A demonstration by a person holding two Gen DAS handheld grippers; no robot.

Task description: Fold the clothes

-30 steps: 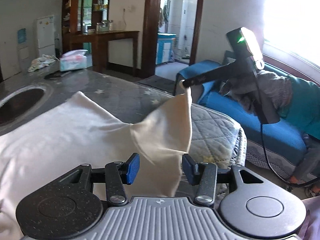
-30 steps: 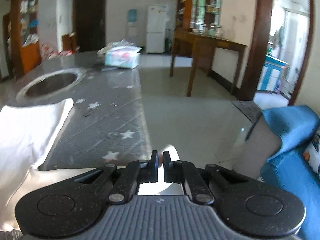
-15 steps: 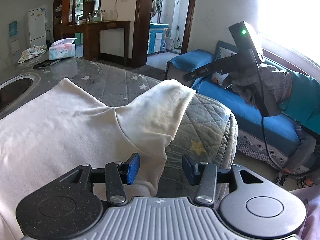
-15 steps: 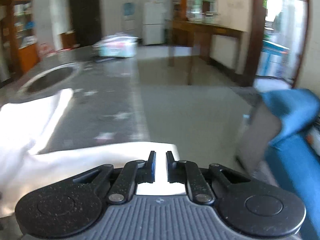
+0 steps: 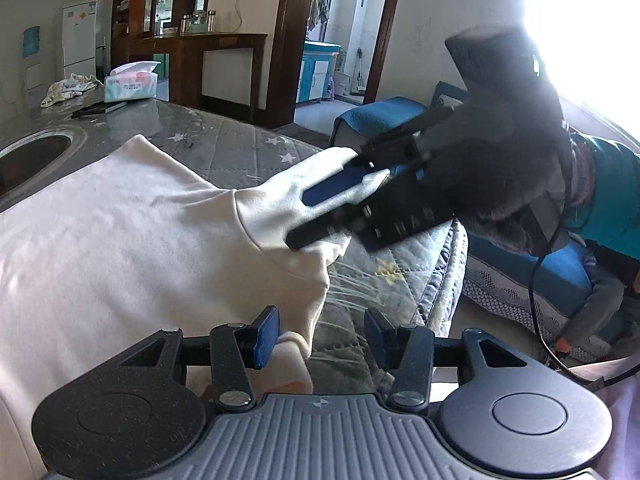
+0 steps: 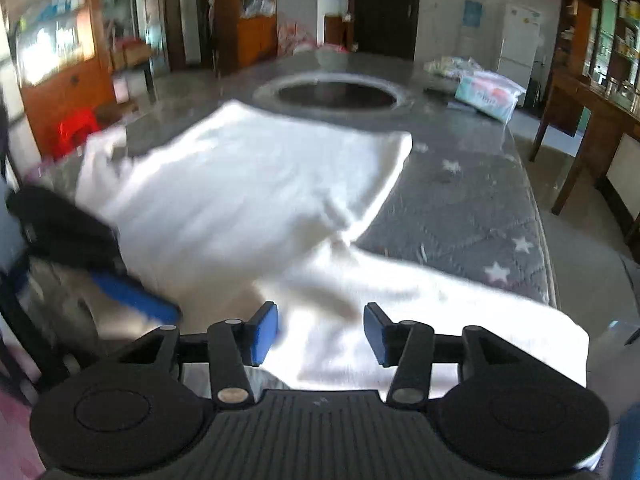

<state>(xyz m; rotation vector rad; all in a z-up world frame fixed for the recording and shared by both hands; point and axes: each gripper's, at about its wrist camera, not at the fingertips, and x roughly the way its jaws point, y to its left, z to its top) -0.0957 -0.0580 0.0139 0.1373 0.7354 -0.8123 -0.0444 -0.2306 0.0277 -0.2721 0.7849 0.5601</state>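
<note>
Lying spread across the quilted star-print table [image 5: 240, 148], the cream garment [image 5: 120, 240] shows one sleeve folded toward the table's edge. Left hand-held gripper [image 5: 320, 334]: jaws spread, empty, low over the garment's hem. Right hand-held gripper [image 5: 340, 216] rests on that sleeve, blue pads apart. Right wrist view, blurred: right hand-held gripper [image 6: 320, 334] spread over the garment [image 6: 248, 188]; left hand-held gripper [image 6: 132, 294] beside the garment's left edge; tissue pack [image 6: 490, 94] beyond it.
</note>
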